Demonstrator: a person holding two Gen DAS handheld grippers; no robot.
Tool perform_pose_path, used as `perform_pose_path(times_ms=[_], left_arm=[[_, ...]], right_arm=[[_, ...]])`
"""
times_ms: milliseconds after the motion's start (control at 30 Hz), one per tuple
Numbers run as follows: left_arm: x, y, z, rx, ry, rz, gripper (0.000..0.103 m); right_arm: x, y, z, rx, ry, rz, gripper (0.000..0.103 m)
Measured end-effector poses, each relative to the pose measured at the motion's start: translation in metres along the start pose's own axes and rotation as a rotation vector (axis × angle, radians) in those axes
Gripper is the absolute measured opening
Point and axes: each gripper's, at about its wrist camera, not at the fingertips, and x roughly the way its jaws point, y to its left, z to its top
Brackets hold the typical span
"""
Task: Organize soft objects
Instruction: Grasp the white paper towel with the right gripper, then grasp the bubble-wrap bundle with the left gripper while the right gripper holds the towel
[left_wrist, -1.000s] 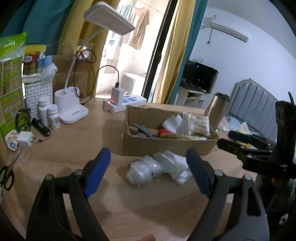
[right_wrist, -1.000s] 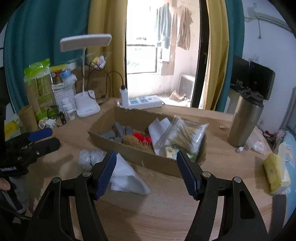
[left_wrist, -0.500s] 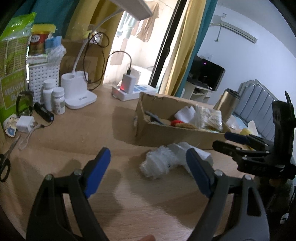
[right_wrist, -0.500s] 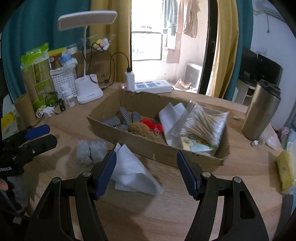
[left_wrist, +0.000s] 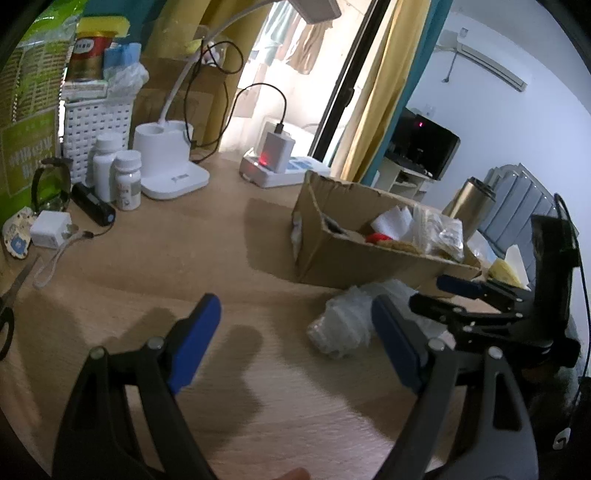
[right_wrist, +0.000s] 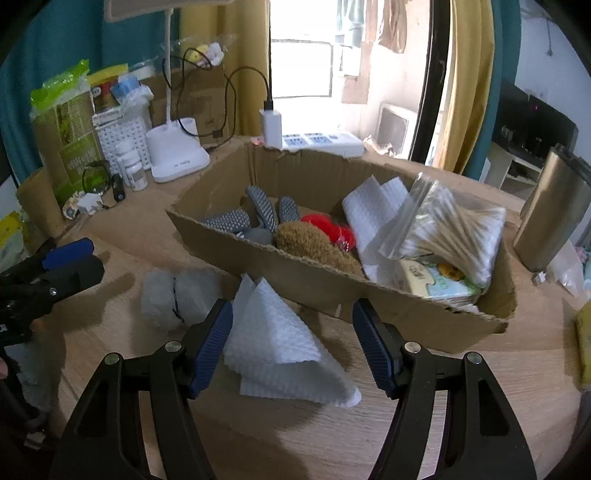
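Observation:
A folded white paper towel (right_wrist: 280, 343) lies on the wooden table in front of the cardboard box (right_wrist: 332, 288). My right gripper (right_wrist: 291, 321) hovers over it, open, the towel showing between its blue pads without contact. Left of the towel sits a fluffy white bundle (right_wrist: 173, 295), wrapped in clear plastic (left_wrist: 343, 325). My left gripper (left_wrist: 295, 317) is open above bare table, with the bundle just inside its right finger. The box holds grey studded gloves (right_wrist: 236, 221), a brown plush (right_wrist: 310, 243), a red item (right_wrist: 328, 225), tissue and a bag of cotton swabs (right_wrist: 450, 229).
A white lamp base (left_wrist: 166, 162), pill bottles (left_wrist: 125, 177), a power strip (left_wrist: 273, 170) and a white basket (left_wrist: 92, 125) line the back left. Scissors (left_wrist: 11, 295) lie at the left edge. A steel tumbler (right_wrist: 554, 218) stands right of the box.
Both grippers have sunk toward the table and come closer to the box. The bundle now sits right of centre in the left wrist view. Jaw widths are unchanged.

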Motion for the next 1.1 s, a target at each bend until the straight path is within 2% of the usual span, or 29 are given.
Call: perform_pose_path(times_ms=[200,433,667,767,1100], left_arm=[[0.007,-0.005,0.000,0.006,0.020,-0.006,0.085],[0.019,-0.015,0.000,0.024,0.061,-0.007,0.085],[0.033,-0.041,0.002,0.133,0.101,0.014,0.085],[0.042,-0.049,0.002,0.171,0.125,0.029,0.085],[0.069,-0.063,-0.003,0.209,0.239,0.028,0.085]], right_arm=[[0.014,0.000,-0.004,0.005,0.040,-0.004,0.069],[0.027,-0.006,-0.013,0.018,0.100,0.015,0.044],[0.024,-0.009,-0.021,0.011,0.086,0.044,0.038],[0.022,-0.010,-0.023,-0.002,0.082,0.031,0.035],[0.011,-0.031,-0.032,0.048,0.076,0.063,0.022]])
